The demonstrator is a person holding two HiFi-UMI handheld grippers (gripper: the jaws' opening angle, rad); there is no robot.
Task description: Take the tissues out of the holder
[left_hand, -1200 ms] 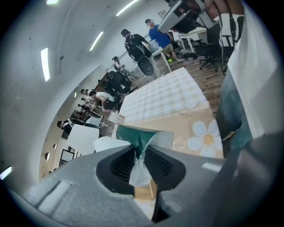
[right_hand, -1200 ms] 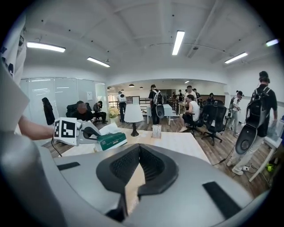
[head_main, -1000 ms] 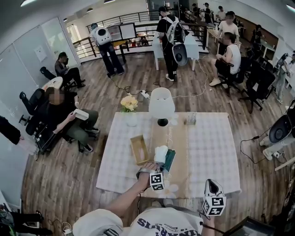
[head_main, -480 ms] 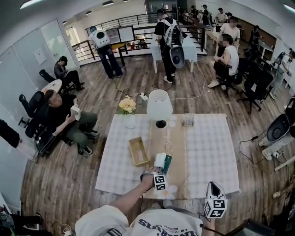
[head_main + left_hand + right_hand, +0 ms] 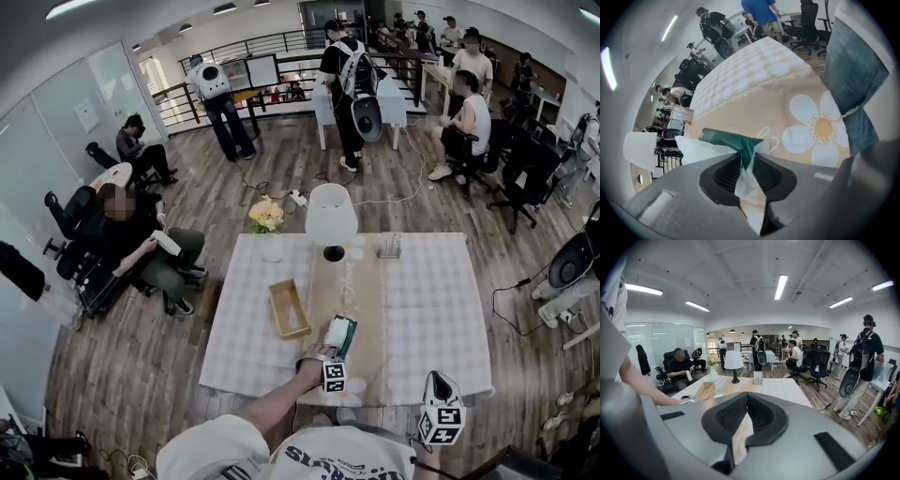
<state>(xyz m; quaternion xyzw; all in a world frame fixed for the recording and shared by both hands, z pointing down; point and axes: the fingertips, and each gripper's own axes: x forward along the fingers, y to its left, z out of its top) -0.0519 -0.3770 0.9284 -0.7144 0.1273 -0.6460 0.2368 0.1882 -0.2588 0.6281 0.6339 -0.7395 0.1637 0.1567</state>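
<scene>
Left gripper (image 5: 746,159) first: its jaws are pinched down on a thin fold of the tissue pack (image 5: 339,333), green wrapper and white paper bunched between the pads, so the hold is on the film, not on the pack's body. The right gripper (image 5: 746,397) hangs off the table's near right corner, pads together, nothing in them. The pack is out of the wooden holder (image 5: 288,307), which sits empty just beside it on the left, and it's low over the beige runner (image 5: 787,89); whether it rests there we can't tell. Here's the worry: with so little of the wrapper nipped, the film could slide free or tear if we swing it, and a loose sheet could pull out instead of the whole pack. We're also close to the table's (image 5: 431,309) front edge, so a drop toward us may go over. Room is kinder to the right, where the checked cloth is bare; the lamp (image 5: 331,217) and vase (image 5: 267,217) stand well back.
</scene>
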